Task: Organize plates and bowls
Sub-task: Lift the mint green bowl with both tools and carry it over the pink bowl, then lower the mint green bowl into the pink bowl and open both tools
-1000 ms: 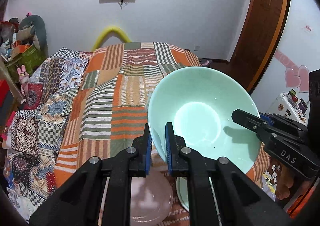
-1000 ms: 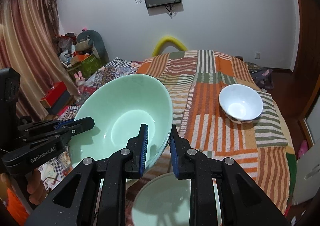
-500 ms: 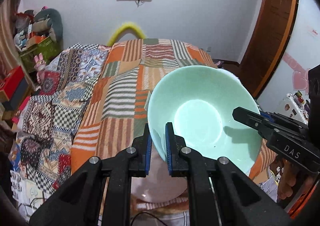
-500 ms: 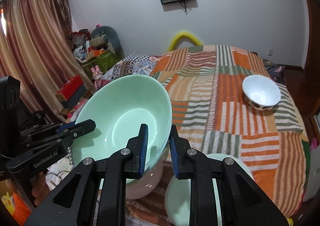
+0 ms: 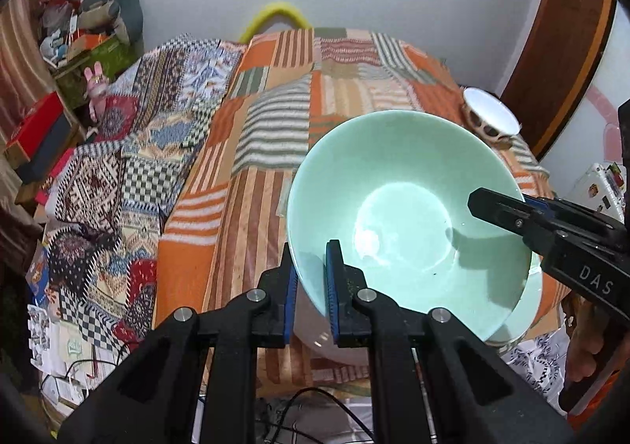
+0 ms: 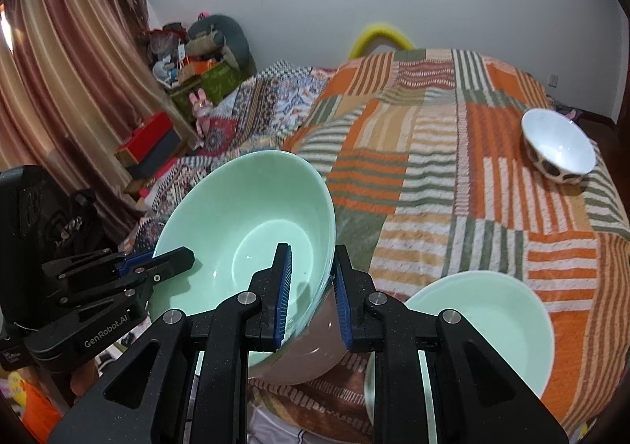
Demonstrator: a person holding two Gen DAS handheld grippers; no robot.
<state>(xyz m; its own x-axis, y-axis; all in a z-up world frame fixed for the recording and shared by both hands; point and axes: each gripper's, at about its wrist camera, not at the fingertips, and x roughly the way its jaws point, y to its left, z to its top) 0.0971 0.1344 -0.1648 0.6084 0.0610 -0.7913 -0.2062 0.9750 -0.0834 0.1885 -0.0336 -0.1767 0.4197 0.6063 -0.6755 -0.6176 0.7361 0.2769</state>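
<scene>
Both grippers hold one large mint-green bowl [image 5: 409, 223] in the air above the near edge of the bed. My left gripper [image 5: 310, 282] is shut on its left rim. My right gripper [image 6: 311, 292] is shut on the opposite rim of the same bowl [image 6: 244, 223]. A pale pink bowl [image 6: 315, 353] sits directly under it, mostly hidden; it also shows in the left wrist view [image 5: 315, 333]. A mint-green plate [image 6: 484, 318] lies on the bed to the right. A white bowl with a dark patterned outside [image 6: 559, 147] stands far right on the bed; it also shows in the left wrist view [image 5: 488, 117].
The bed carries an orange striped patchwork blanket [image 6: 433, 152] and a darker patterned quilt [image 5: 118, 152] on the left. Boxes and soft toys [image 6: 189, 62] crowd the far left corner. Cables [image 5: 299, 404] lie on the floor below the bed's near edge. A wooden door frame [image 5: 559, 50] stands right.
Both grippers have pulled back towards the near edge of the bed with the green bowl. The pink bowl now lies right under it and the white bowl has come into the left view.
</scene>
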